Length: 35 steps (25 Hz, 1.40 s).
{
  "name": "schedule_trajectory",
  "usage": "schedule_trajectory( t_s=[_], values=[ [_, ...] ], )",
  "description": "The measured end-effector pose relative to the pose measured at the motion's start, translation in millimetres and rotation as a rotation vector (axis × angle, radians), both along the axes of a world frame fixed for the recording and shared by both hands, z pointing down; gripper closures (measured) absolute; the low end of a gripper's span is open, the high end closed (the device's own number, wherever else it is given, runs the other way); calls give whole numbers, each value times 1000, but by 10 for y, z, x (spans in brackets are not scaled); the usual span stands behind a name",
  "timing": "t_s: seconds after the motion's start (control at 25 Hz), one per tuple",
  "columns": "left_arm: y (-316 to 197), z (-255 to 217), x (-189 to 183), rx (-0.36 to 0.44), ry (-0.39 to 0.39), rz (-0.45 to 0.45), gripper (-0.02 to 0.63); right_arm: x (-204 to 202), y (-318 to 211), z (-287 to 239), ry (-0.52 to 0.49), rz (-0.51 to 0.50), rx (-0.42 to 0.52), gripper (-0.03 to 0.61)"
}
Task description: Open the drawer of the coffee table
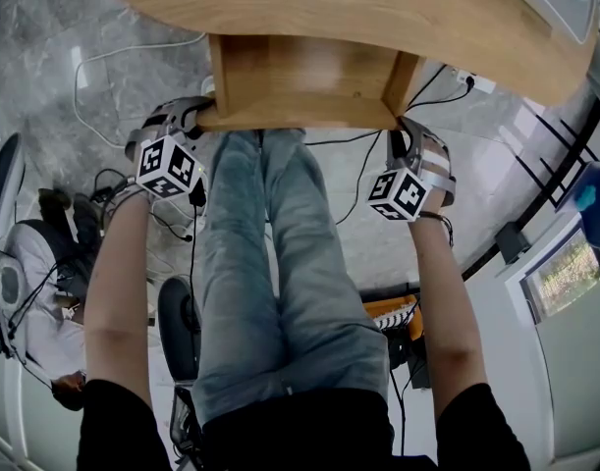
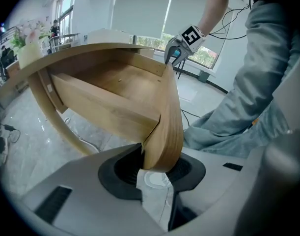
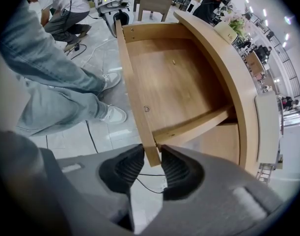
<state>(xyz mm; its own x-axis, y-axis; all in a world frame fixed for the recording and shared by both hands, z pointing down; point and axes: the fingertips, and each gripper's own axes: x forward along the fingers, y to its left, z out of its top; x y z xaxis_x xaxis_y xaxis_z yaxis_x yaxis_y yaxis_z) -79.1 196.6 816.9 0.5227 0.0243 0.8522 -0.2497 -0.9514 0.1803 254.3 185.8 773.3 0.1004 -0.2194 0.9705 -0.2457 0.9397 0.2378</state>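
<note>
A: Checking the drawer (image 1: 300, 86). Where does it sit?

B: Pulled out from under the coffee table (image 1: 378, 8) top, toward the person's legs. The bare wood bottom shows in both gripper views.

A: Grip?

B: Left gripper (image 2: 157, 167) is clamped on the left end of the curved front panel (image 2: 172, 117), one pad on each face of the board. Right gripper (image 3: 152, 162) does the same at the other end. Its ribbed pads press both faces right at the corner where the side wall joins.

A: Orientation?

B: Both point steeply down onto the panel's top edge. In the head view there's one marker cube (image 1: 169, 168) just outside each front corner.

A: Around it?

B: The person stands at mid-drawer, jeans (image 1: 280, 263) between the two arms, white sneakers (image 3: 113, 114) on a grey marbled floor (image 1: 44, 27). Cables (image 1: 113, 57) trail across the floor beside the table. A seated person (image 1: 34, 263) is low at the left edge of the head view, well apart from the drawer.
</note>
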Motion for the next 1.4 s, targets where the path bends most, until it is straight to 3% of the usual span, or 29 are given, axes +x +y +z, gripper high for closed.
schedule_trajectory(
  t_s=[0.36,0.88,1.24,1.4],
  values=[
    [29,190,6,-48,-17,-42,479,5,-5,135,20,42,-16,453],
    [171,-175,-230,-159,-70,-115,458,-338,-31,-323,-43,103,-79,433],
    [172,-793,-436,-162,-83,-188,460,-454,-240,-909,-127,223,-75,436],
    [19,-1299,-281,-149,-25,-294,519,-454,-333,-1329,-198,270,-76,482]
  ],
)
